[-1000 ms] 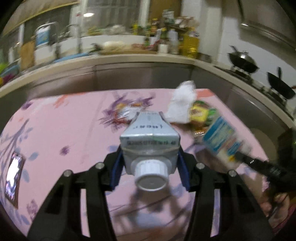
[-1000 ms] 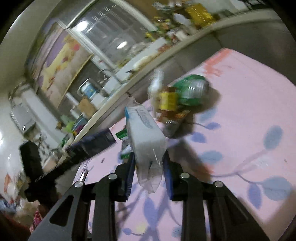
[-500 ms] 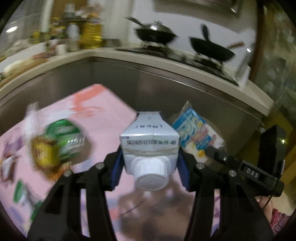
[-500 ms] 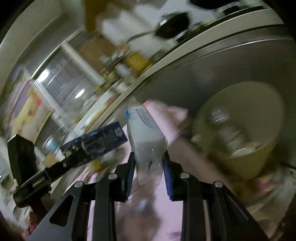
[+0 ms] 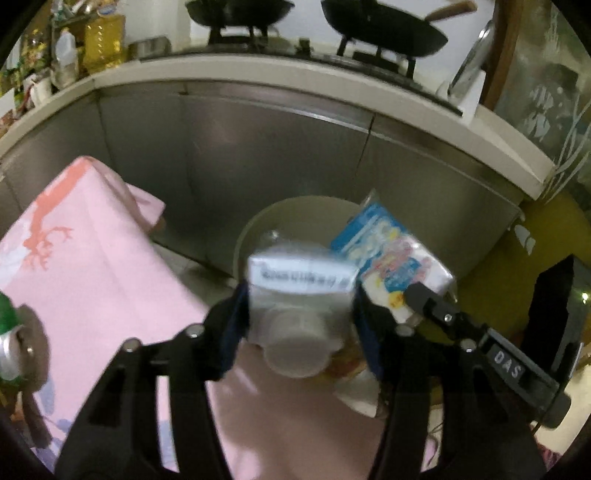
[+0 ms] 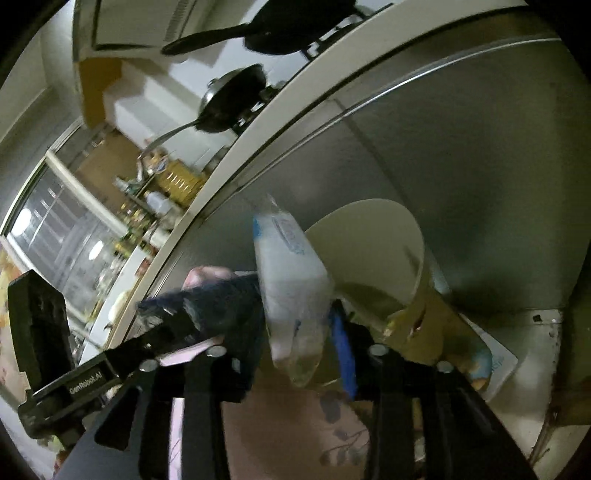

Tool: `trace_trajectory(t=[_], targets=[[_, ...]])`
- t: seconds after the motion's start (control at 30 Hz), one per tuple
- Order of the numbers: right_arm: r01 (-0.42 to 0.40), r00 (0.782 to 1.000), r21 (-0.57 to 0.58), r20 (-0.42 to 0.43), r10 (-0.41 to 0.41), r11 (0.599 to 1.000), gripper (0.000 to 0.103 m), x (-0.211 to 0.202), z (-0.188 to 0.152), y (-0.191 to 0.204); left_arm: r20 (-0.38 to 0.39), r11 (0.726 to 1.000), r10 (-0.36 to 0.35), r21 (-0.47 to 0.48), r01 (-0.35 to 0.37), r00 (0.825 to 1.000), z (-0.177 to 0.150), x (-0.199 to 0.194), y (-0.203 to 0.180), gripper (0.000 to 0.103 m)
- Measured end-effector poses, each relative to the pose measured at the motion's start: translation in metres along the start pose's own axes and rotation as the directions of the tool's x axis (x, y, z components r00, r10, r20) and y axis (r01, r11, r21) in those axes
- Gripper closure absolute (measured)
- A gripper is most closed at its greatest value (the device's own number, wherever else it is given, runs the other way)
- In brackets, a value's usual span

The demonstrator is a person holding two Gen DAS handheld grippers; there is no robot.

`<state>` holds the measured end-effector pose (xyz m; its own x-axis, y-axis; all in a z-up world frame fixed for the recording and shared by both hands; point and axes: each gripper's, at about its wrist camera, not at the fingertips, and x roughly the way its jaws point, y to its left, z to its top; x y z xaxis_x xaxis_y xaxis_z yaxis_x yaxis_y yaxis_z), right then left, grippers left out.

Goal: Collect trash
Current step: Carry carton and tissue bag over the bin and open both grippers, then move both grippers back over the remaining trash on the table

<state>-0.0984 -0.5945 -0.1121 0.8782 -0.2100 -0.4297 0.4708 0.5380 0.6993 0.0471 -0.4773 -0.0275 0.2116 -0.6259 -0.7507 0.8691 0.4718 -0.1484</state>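
Observation:
My left gripper (image 5: 299, 317) is shut on a grey milk carton (image 5: 299, 295) with a white screw cap, held over the round cream trash bin (image 5: 258, 229) beside the table. My right gripper (image 6: 299, 332) is shut on a blue-and-white tissue pack (image 6: 291, 288); the pack also shows in the left wrist view (image 5: 391, 254), just right of the carton and over the bin. The bin also shows in the right wrist view (image 6: 388, 236), right behind the pack. The left gripper and its dark carton side show blurred at the left of the right wrist view (image 6: 214, 306).
The pink flowered tablecloth (image 5: 85, 280) ends just left of the bin. A green can (image 5: 7, 332) lies at its left edge. Steel cabinet fronts (image 5: 277, 147) stand behind the bin, with woks (image 5: 384, 29) on the counter above. Paper litter (image 6: 495, 365) lies on the floor by the bin.
Both grippers have swung right, off the table, and now hold the carton and the tissue pack over the trash bin. Both stay shut on their items.

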Motion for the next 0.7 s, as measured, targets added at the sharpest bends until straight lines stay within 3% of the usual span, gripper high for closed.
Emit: trace_trajectory(t=[0.03,0.07,0.23,0.37,0.53,0.7], targets=[[0.013,1.000,0.005,0.015,-0.014,1.000,0.027,-0.002,0.000,-0.001,-0.009,1.000,0.006,0.000,-0.006,1.000,0.001,0.004,-0.003,0.034],[0.015,0.999,0.008,0.034,-0.015,1.000,0.025,-0.003,0.000,-0.002,-0.008,1.000,0.011,-0.001,-0.011,1.000,0.003,0.005,-0.004,0.032],[-0.009,0.996,0.001,0.084,0.009,1.000,0.024,-0.019,0.001,-0.004,0.005,0.999,0.008,-0.039,-0.008,1.000,0.007,-0.008,0.001,0.032],[-0.024,0.992,0.006,0.126,0.023,1.000,0.024,-0.034,-0.001,0.000,0.090,0.995,0.022,-0.097,-0.013,0.996,0.002,-0.050,0.018,0.032],[-0.075,0.993,-0.017,0.088,0.076,0.997,0.024,-0.038,-0.011,0.021,0.157,0.988,0.102,-0.135,-0.081,0.982,-0.026,-0.101,0.043,0.031],[-0.137,0.990,-0.089,0.009,0.138,0.987,0.024,-0.035,-0.032,0.062,0.170,0.953,0.264,-0.199,-0.229,0.949,-0.070,-0.147,0.079,0.031]])
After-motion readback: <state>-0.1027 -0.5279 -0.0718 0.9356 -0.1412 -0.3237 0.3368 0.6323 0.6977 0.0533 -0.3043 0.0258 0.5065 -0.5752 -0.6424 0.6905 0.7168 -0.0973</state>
